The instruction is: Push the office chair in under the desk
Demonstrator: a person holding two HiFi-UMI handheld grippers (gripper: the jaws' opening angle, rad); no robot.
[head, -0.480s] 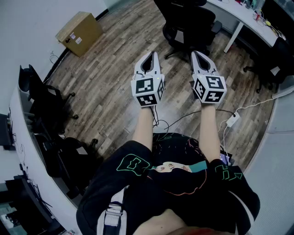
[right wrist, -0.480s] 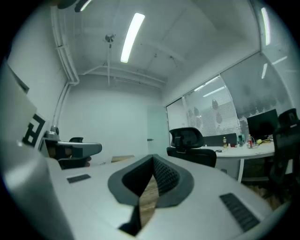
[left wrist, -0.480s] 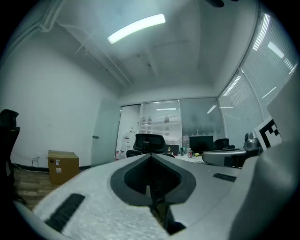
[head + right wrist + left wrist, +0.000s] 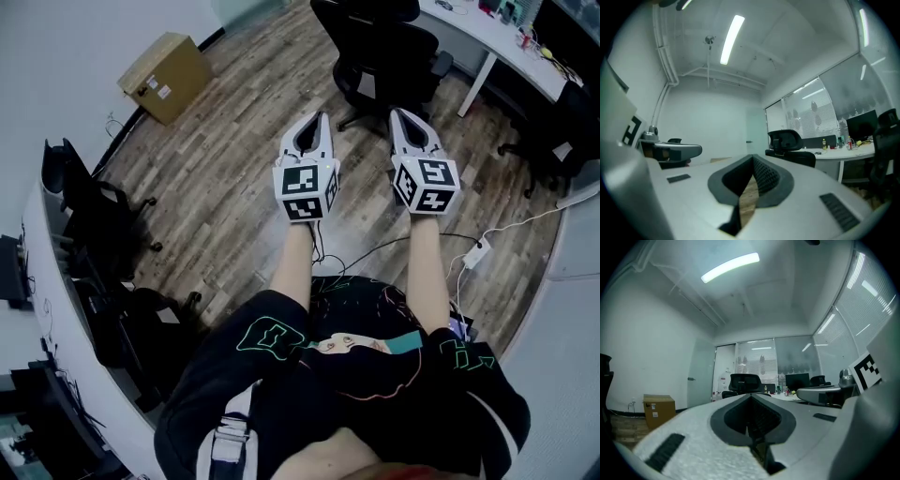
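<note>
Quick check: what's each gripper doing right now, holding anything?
Left gripper: closed, holding nothing.
Right gripper: closed, holding nothing.

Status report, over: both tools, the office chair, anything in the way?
Left tool shut, empty. Right tool the same. Office chair ahead, untouched, out from desk. Only wood floor between.

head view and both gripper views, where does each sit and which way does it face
Head view: on the person's head, facing steeply down; arms, left gripper and right gripper over the wood floor.
Left gripper view: on that gripper, level along its shut jaws; right gripper at right.
Right gripper view: likewise; left gripper at its left.
Shared: the office chair by the desk, in all.
</note>
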